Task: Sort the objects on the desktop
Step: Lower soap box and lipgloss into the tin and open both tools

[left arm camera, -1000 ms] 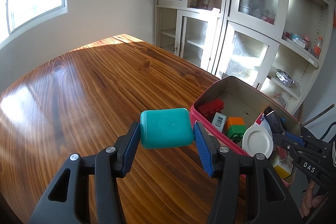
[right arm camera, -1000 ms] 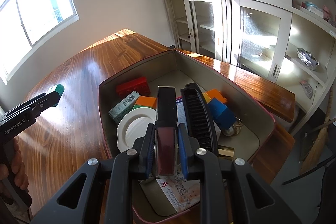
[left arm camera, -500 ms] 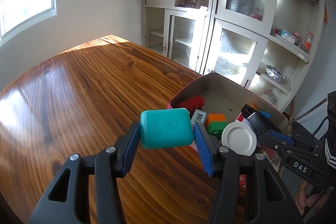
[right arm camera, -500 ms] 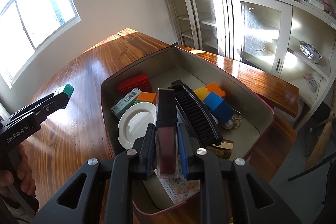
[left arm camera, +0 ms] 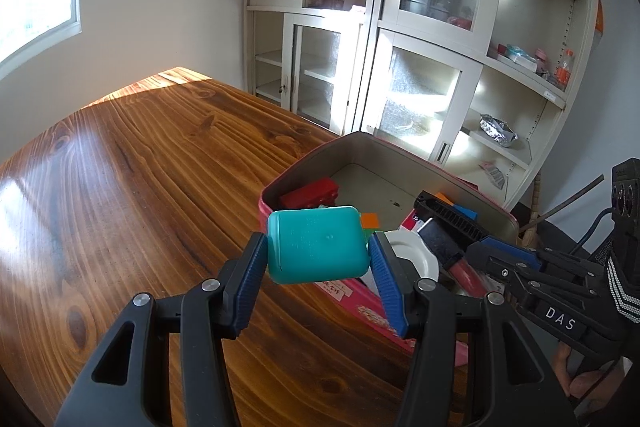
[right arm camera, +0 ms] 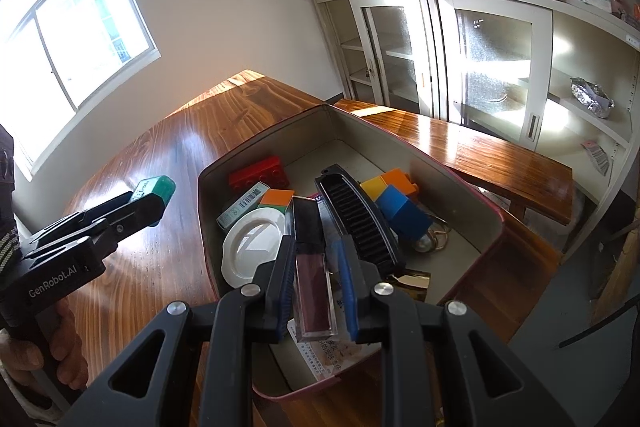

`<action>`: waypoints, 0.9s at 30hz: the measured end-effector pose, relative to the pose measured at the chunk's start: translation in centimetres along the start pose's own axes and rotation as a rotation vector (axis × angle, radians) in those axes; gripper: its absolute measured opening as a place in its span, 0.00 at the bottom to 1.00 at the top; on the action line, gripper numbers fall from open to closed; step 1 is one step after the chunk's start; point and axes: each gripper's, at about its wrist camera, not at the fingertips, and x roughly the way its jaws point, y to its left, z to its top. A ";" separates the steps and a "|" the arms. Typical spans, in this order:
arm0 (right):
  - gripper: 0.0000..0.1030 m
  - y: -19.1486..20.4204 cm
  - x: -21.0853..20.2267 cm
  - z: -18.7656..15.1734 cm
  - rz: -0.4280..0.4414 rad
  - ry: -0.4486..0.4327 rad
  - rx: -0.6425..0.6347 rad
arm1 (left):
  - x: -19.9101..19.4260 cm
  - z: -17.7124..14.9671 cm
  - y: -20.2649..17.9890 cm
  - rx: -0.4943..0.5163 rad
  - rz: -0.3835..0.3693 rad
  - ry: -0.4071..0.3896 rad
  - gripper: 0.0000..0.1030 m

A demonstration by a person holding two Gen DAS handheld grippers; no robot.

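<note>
Change over the preceding second. Left gripper (left arm camera: pixel 318 259) with its teal box (left arm camera: pixel 318 245) has travelled across the table (left arm camera: pixel 140 187) toward the tin (left arm camera: pixel 400 151); the box, formerly seen against bare wood beside the tin's near wall, now overlaps the tin's near corner and the orange block (left arm camera: pixel 370 219). In the right wrist view the left gripper (right arm camera: pixel 154 197) has advanced closer to the tin (right arm camera: pixel 280 131), and the tin's contents sit slightly lower in frame.
</note>
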 end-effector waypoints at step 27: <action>0.24 -3.3 -1.3 -0.3 0.018 -0.055 0.060 | 2.6 -1.4 -7.5 0.144 -0.118 0.072 0.54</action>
